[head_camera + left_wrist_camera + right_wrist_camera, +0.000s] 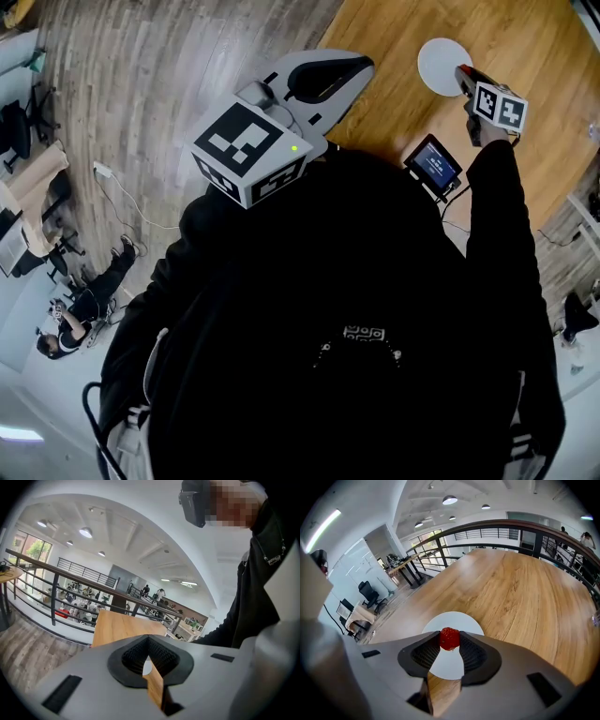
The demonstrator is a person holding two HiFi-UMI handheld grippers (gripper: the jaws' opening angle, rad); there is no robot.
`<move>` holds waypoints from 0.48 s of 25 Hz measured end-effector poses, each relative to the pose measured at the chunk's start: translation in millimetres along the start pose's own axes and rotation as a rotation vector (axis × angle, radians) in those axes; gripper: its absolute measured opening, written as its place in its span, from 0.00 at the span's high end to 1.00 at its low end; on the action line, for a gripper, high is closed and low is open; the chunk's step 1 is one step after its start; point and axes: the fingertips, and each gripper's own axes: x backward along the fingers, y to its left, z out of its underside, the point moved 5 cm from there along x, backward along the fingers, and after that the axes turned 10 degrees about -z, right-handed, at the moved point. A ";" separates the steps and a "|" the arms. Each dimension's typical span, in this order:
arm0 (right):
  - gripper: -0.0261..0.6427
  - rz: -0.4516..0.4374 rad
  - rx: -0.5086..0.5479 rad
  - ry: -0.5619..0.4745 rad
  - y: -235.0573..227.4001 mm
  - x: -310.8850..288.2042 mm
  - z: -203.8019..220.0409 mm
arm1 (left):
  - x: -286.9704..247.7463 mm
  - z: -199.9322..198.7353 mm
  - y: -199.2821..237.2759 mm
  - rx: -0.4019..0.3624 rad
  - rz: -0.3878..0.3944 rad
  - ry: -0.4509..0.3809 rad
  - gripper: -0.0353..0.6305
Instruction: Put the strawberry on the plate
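Observation:
The red strawberry (449, 638) sits pinched between the black pads of my right gripper (449, 637), which is shut on it. It hangs above the white round plate (454, 619), and I cannot tell whether it touches the plate. In the head view the right gripper (463, 78) reaches over the near edge of the plate (437, 62) on the wooden table (544, 141). My left gripper (361, 67) is held off the table's left edge, over the floor. Its jaws meet at the tips (148, 639) with nothing between them.
A small device with a lit screen (432, 164) stands at the table's near edge, between the two arms. A black railing (520, 527) runs behind the table. A white cable (112, 183) lies on the wood floor at left. The person's dark clothing fills the lower head view.

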 end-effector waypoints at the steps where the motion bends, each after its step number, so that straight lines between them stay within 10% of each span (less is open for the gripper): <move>1: 0.76 0.002 0.000 0.011 0.6 -6.1 3.0 | 2.2 2.0 1.0 0.003 -0.004 -0.003 0.95; 12: 0.76 0.019 0.029 0.110 -5.8 -37.7 19.7 | 15.5 8.6 7.6 0.023 -0.045 -0.026 0.95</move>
